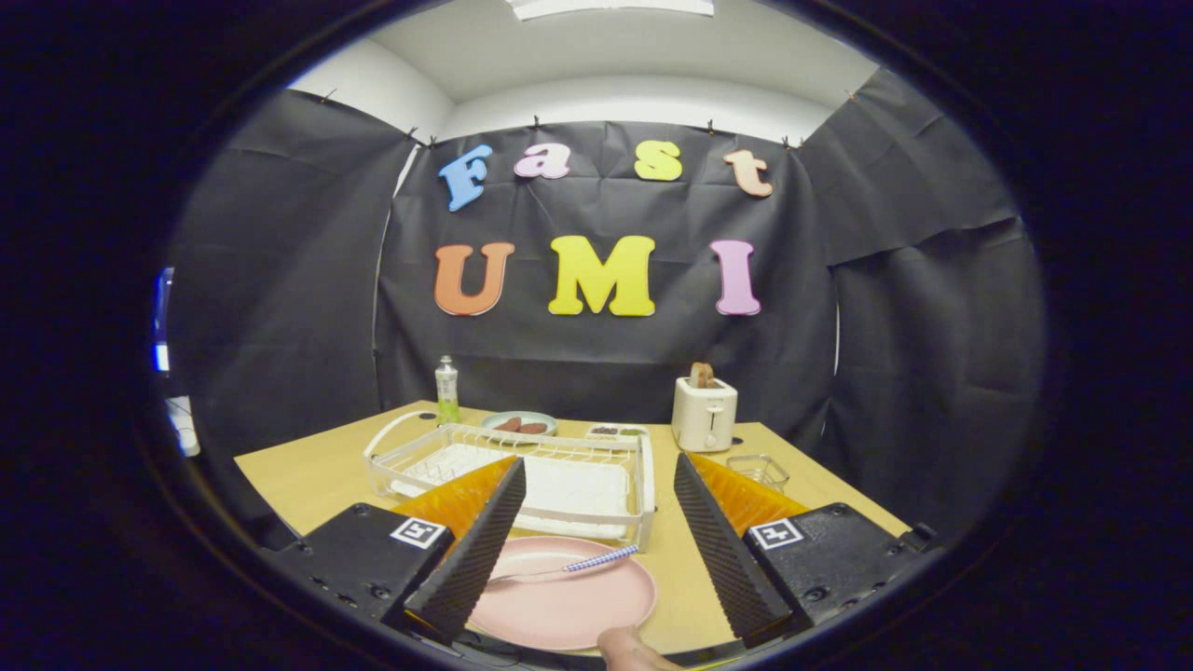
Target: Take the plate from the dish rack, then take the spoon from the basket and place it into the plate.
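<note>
A pink plate point(569, 601) lies flat on the wooden table point(308, 471), close in front of the white dish rack point(522, 471). A spoon point(569, 566) with a blue-and-white patterned handle rests across the plate's far part. My gripper point(596, 531) is open, held above the table, its fingers wide apart with nothing between them; the plate shows between and below them. The left finger point(475, 550) covers the plate's left edge. A small wire basket point(757, 471) stands beyond the right finger.
A white toaster point(705, 415) holding bread stands at the back right. A green bottle point(447, 391), a plate with food point(518, 424) and a small dish point(617, 431) sit behind the rack. A fingertip point(626, 648) touches the plate's near rim.
</note>
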